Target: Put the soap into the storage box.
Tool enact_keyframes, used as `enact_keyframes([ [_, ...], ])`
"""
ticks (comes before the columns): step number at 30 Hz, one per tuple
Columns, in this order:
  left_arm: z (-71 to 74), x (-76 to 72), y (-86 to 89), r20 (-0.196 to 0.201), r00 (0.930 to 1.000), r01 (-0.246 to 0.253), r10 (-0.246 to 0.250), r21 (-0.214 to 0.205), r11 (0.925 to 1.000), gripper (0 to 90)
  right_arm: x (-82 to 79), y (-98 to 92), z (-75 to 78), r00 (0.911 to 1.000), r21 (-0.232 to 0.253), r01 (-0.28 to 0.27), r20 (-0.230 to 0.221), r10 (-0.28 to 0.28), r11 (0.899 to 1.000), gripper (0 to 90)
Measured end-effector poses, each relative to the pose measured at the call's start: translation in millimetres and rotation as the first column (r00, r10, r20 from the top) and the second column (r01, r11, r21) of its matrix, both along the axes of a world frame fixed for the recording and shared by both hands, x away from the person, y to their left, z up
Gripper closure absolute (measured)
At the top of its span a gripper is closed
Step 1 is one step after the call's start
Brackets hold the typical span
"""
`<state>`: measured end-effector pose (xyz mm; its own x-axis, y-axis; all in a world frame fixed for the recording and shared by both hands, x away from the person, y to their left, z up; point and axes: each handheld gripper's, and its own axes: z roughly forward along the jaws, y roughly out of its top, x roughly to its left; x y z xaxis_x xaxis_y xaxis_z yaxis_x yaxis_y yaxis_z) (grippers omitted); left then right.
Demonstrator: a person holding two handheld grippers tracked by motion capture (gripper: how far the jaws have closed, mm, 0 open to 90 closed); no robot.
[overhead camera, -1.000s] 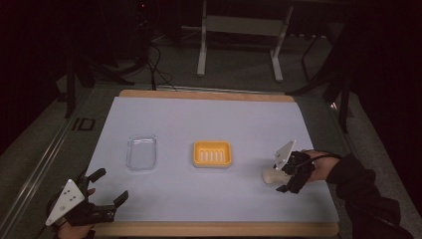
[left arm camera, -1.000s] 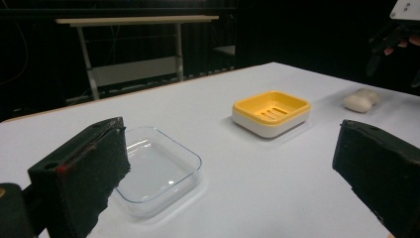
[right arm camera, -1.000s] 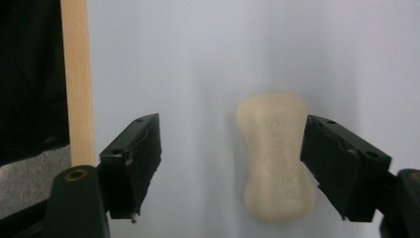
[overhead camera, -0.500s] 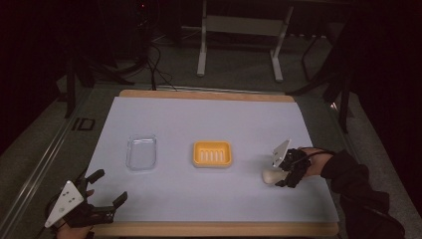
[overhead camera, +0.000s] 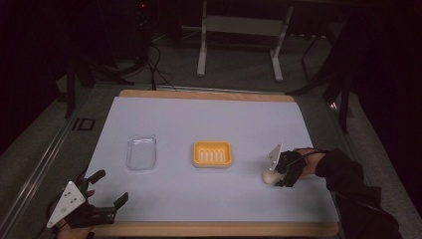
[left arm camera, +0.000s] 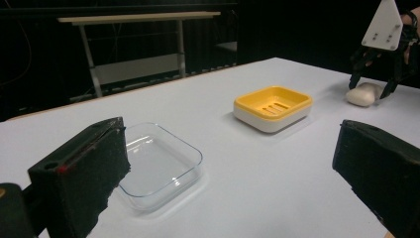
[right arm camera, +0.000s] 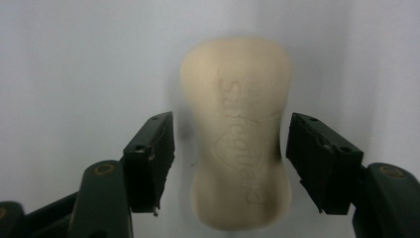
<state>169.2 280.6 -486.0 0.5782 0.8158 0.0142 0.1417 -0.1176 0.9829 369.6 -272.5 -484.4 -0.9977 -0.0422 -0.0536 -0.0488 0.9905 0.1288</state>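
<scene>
A cream bar of soap (right arm camera: pixel 237 139) with embossed lettering lies flat on the pale sheet at the table's right (overhead camera: pixel 269 176). My right gripper (right arm camera: pixel 230 124) points down over it, one jaw on each long side. The jaws have just been closing, and narrow gaps still separate the pads from the bar. This gripper (overhead camera: pixel 278 177) also shows far right in the left gripper view (left arm camera: pixel 369 87), above the soap (left arm camera: pixel 364 93). My left gripper (overhead camera: pixel 110 186) rests open and empty at the front left corner, its jaws (left arm camera: pixel 230 144) wide apart.
A yellow soap dish (overhead camera: pixel 212 153) on a white base sits mid-table, also in the left gripper view (left arm camera: pixel 273 106). A clear shallow tray (overhead camera: pixel 141 152) lies to its left (left arm camera: pixel 158 163). The pale sheet (overhead camera: pixel 209 119) covers a wooden board; a metal stand is beyond.
My right gripper has come down over the soap and its jaws have narrowed around it. The left gripper has stayed where it was.
</scene>
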Motion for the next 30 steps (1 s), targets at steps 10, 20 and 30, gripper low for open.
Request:
enact_keyframes([
  [10,-0.3,0.1,-0.9,0.001,1.0000,0.003,-0.003,0.004,1.0000,1.1,4.3,-1.9,-13.0,0.9996,-0.056,0.005,-0.026,-0.006,0.998,42.7],
  [20,-0.1,0.1,-1.0,0.002,1.0000,0.004,-0.004,0.004,1.0000,1.1,7.7,-1.0,-8.0,0.9960,-0.068,0.047,-0.072,-0.052,0.997,47.1],
  [30,0.0,0.1,-1.5,0.004,1.0000,0.005,-0.005,0.002,1.0000,1.1,9.8,-0.4,5.5,0.9910,-0.023,0.112,-0.071,-0.114,0.993,49.2],
])
